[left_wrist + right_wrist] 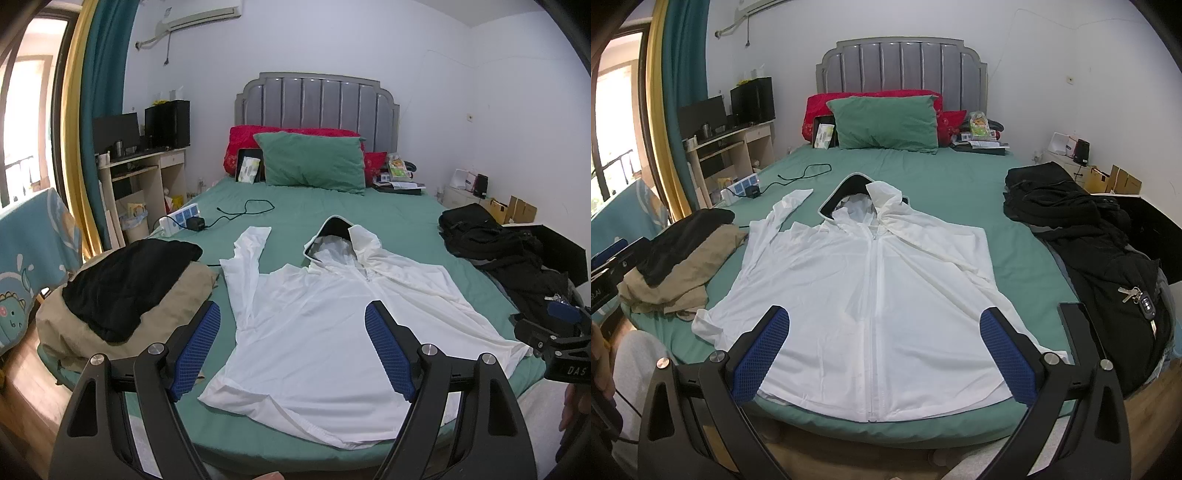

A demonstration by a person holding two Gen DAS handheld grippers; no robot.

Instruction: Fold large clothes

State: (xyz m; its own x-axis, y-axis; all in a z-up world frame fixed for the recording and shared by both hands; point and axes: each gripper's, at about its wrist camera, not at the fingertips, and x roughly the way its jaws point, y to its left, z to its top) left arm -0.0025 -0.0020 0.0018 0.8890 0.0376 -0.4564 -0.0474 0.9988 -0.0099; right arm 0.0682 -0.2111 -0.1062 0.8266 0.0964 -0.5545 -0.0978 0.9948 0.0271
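Note:
A white zip-up hooded jacket (314, 325) lies spread front-up on the green bed, hood toward the headboard, left sleeve bent up beside it. It also shows in the right wrist view (871, 295). My left gripper (293, 314) is open and empty, held above the jacket's lower left part. My right gripper (884, 319) is open and empty, held above the jacket's hem, with its zip between the fingers. The right gripper's body shows at the left wrist view's right edge (554, 332).
A black and tan folded pile (679, 258) lies on the bed's left. Black clothes with keys (1108, 258) lie on the right. A green pillow (886, 122), a power strip with cable (746, 190) and a desk (147, 166) are farther back. The bed's foot edge (886, 432) is near.

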